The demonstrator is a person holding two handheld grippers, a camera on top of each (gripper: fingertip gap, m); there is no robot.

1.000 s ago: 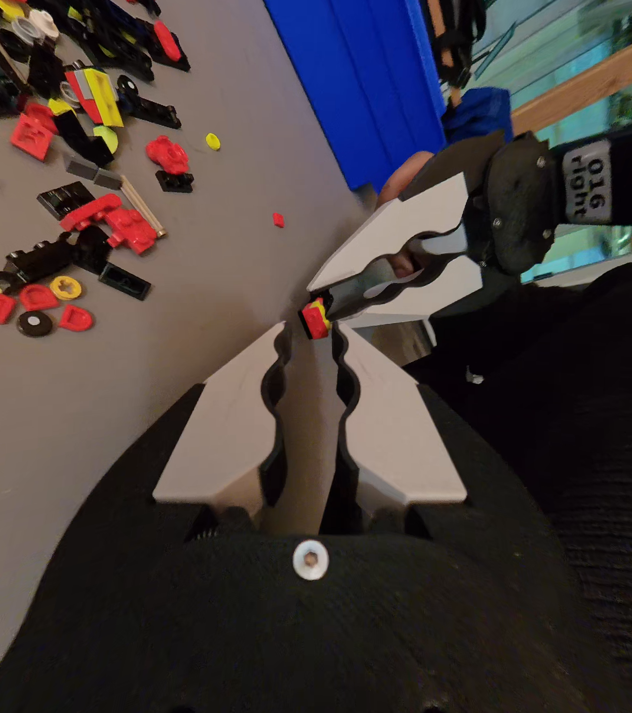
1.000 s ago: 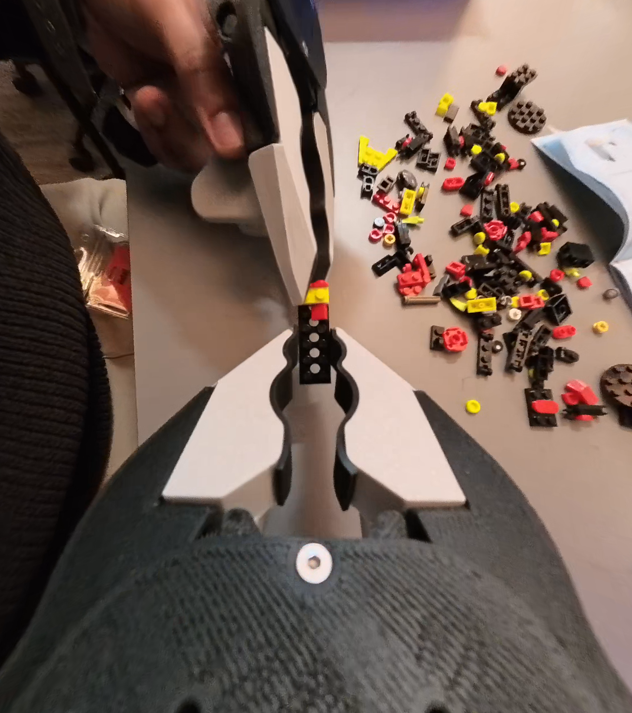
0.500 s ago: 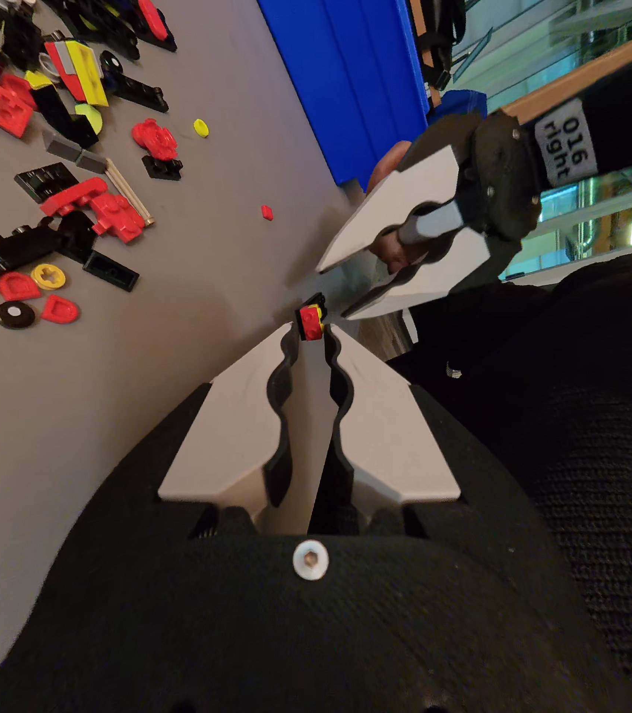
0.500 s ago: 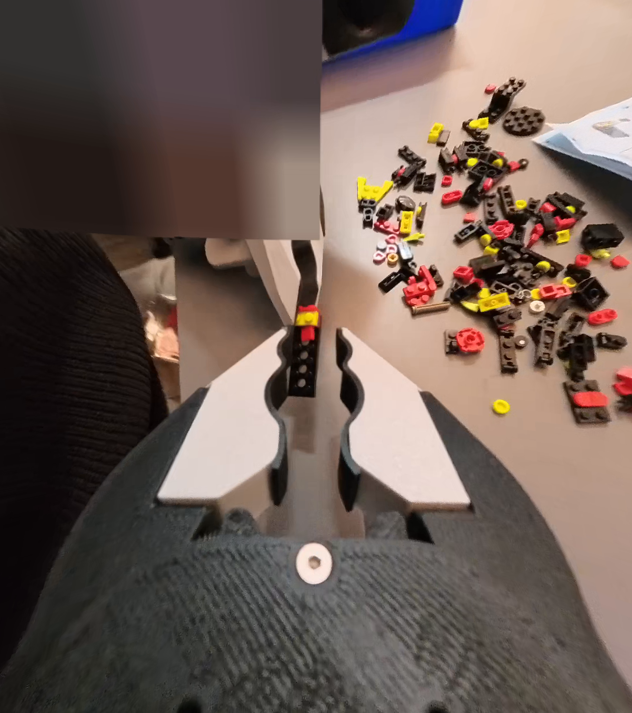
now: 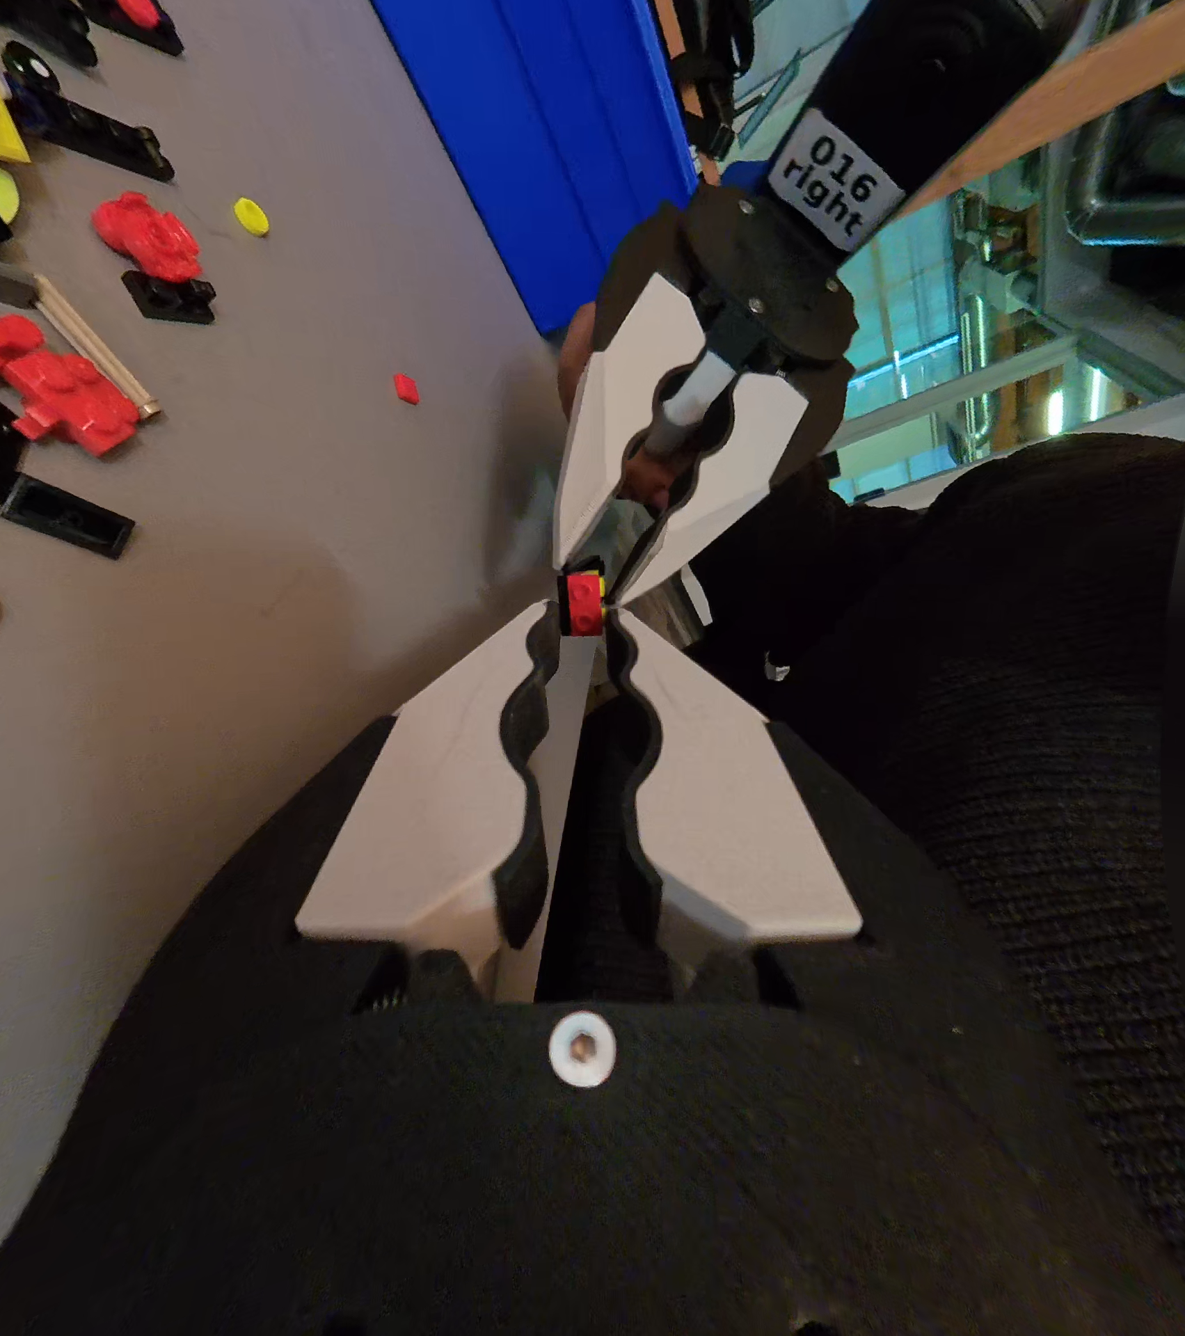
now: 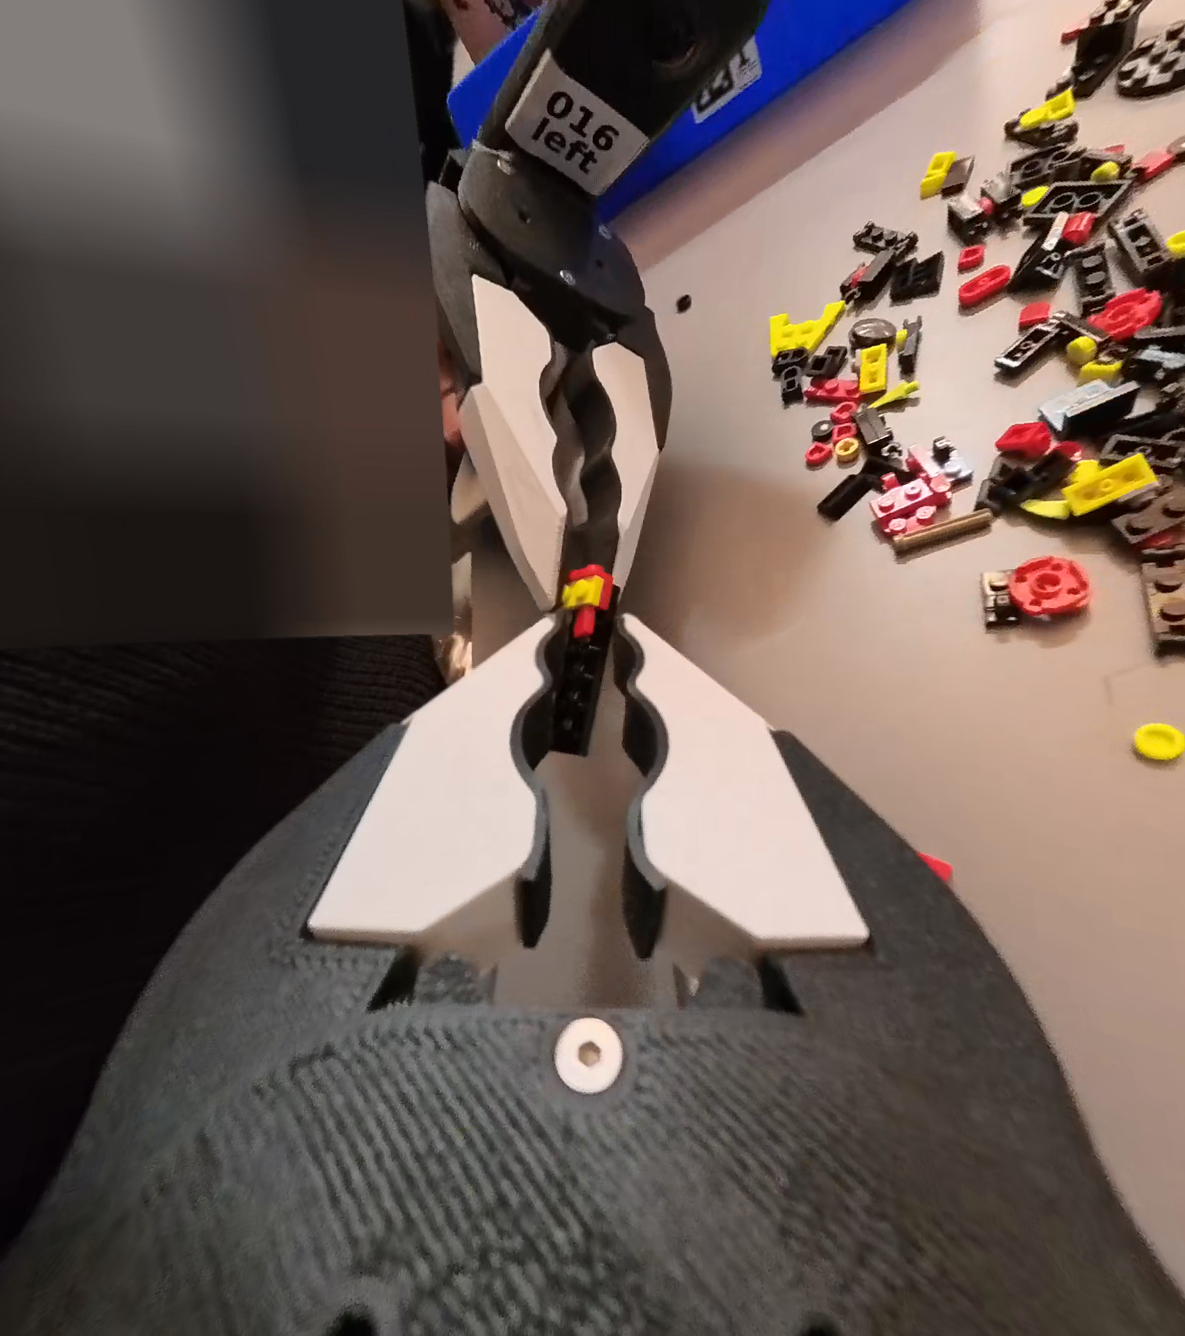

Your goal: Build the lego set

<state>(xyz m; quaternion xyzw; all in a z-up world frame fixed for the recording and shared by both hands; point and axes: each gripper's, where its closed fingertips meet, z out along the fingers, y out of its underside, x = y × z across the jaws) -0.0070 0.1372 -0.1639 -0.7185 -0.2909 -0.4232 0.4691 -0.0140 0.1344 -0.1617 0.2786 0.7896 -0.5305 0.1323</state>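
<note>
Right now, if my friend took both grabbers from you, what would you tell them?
Left gripper: jaws shut on the red-and-yellow end of the small build.
Right gripper: jaws shut on its black beam end, tip to tip with the left.
Done: a few bricks joined.
Left to do: nearly all loose pieces lie unbuilt on the table.

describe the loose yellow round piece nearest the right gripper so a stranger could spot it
On the grey table, look right of the right gripper, short of the big pile of pieces. The yellow round piece lies alone on bare tabletop, touching nothing, unlike the yellow pieces mixed into the pile.
</note>
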